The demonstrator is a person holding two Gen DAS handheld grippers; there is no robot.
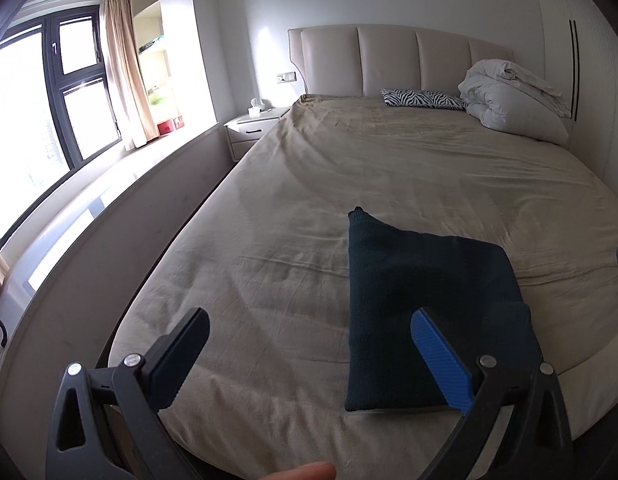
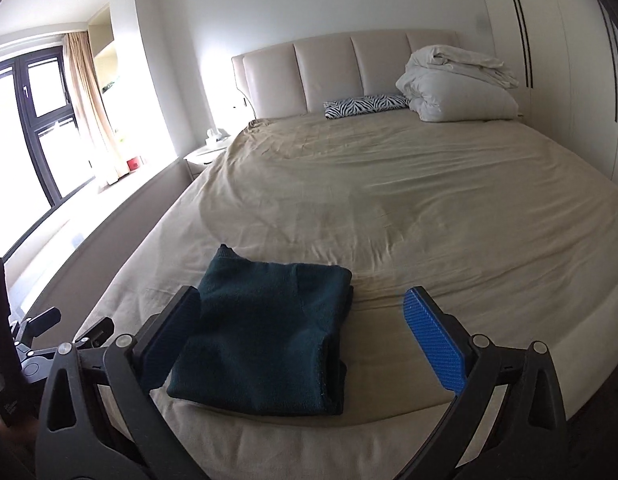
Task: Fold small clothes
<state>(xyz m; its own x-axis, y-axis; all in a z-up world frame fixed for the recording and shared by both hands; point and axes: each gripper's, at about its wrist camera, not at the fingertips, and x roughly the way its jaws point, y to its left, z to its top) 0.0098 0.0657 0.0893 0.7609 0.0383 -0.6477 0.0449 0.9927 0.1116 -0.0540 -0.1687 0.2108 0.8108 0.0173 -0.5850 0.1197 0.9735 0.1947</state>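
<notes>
Left wrist view: the left gripper is seen with its fingers spread wide and nothing between them, raised above the near end of the bed. A dark green garment, already folded into a compact rectangle, lies flat on the beige sheet near the foot of the bed. In the right wrist view the right gripper is likewise held fully apart and empty, above the garment.

The fold appears finished. If tidying is wanted, the corner poking out at the far left is best tucked under, and the stacked edges pressed flat without dragging the sheet.

No brand, label or readable writing can be made out.
</notes>
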